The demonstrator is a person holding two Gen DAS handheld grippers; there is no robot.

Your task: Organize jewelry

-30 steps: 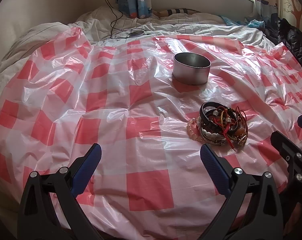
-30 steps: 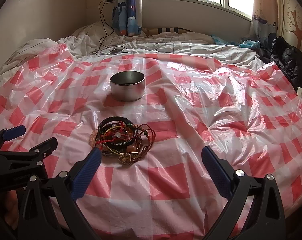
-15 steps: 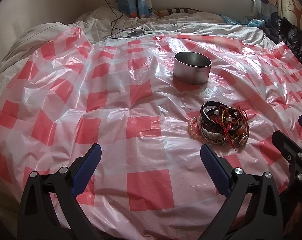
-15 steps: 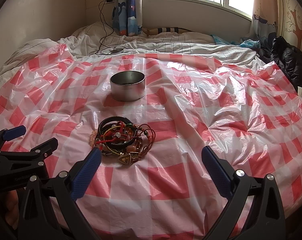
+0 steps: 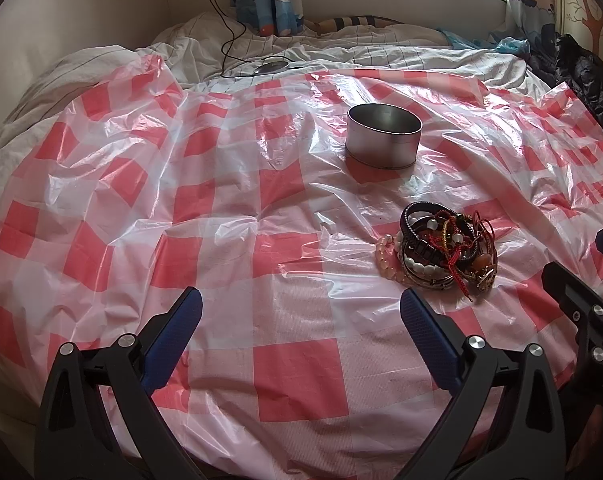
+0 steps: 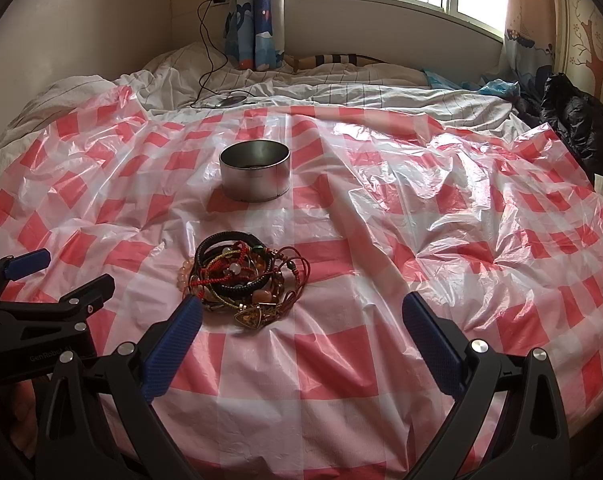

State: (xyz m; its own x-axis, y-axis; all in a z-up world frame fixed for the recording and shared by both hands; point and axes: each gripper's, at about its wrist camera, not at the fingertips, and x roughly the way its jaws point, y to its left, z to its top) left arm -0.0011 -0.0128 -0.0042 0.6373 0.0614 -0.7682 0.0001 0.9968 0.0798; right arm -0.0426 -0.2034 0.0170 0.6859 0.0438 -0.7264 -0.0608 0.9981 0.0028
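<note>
Bed (image 6: 341, 92) under checked plastic sheet (image 6: 441, 240). Round tin (image 5: 382, 141) upright mid-sheet. Bracelet pile (image 5: 445, 252) nearer, apart from tin. Left gripper (image 5: 301, 320) and right gripper (image 6: 301, 316) low over sheet, jaws wide apart, empty.
</note>
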